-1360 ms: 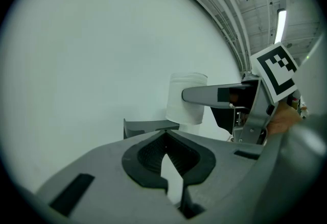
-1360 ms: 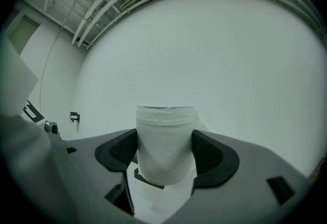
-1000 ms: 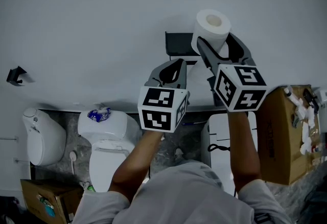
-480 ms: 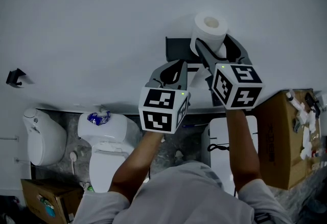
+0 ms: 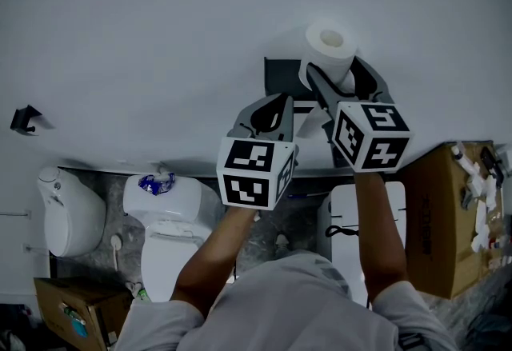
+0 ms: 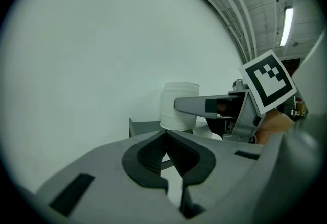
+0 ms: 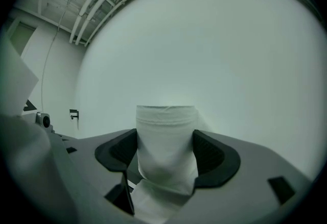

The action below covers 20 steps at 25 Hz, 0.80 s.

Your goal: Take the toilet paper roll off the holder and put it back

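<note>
Plainly — TP roll (image 5: 329,50) upright, axis vert.

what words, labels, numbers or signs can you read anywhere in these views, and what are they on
No text can be read in any view.
The two black-and-white marker cubes: square patterns only, no letters or digits.
The crumpled blue packet on the white toilet tank: print too small to read.
The brown cardboard box: no legible print.
</note>
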Motion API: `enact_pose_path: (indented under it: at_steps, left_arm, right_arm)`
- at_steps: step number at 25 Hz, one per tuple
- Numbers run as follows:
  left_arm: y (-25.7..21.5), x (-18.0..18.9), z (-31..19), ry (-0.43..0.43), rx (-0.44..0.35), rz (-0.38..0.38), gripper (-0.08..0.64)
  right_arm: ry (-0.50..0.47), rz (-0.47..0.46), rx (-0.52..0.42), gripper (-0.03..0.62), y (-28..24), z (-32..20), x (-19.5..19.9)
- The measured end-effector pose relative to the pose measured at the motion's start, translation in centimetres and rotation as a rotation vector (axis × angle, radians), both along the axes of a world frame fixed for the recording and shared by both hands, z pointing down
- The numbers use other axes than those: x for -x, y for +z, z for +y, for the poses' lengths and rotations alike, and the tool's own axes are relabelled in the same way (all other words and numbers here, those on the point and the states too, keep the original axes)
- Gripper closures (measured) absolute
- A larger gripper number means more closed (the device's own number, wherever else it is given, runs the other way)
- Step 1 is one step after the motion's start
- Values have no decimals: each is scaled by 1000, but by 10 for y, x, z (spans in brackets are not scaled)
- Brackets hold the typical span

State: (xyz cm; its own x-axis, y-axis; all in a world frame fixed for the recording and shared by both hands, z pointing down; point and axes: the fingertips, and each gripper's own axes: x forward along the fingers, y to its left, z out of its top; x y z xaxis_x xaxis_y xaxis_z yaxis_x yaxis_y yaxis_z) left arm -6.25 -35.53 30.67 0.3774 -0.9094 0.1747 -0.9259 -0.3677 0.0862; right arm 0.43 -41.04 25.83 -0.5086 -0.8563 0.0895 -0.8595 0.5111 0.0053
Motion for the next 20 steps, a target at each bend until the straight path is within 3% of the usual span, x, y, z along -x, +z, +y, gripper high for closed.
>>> enact_pose_path:
  at_steps: [20]
  left_arm:
    - [-7, -11, 26, 21, -15, -10, 555]
  right_arm:
    - [21, -10, 13, 258, 4, 30, -13]
